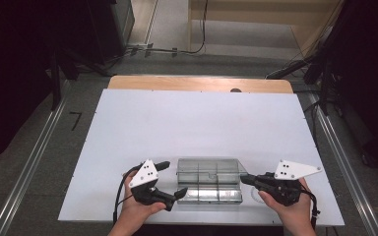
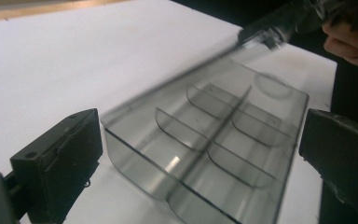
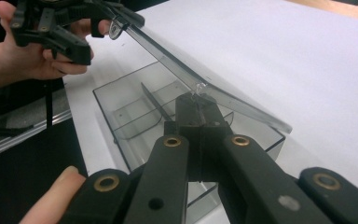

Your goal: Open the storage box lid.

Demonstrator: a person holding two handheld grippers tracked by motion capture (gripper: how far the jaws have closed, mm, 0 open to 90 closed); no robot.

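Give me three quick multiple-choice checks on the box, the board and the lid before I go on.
1. Where does the clear box sit?
A. At the board's far edge
B. At the near edge, between the two claws
C. On the floor

2. What colour is the board under it?
A. White
B. Green
C. Red

3. How is the lid?
A. Flat shut
B. Raised at an angle
C. Lying off beside the box

Answers:
1 B: in the high view, the left claw and right claw flank it by the person's hands.
2 A: the sheet is plain white.
3 B: the right gripper view shows the lid slanting above the compartments, its edge pinched in the right claw; the left claw is open.
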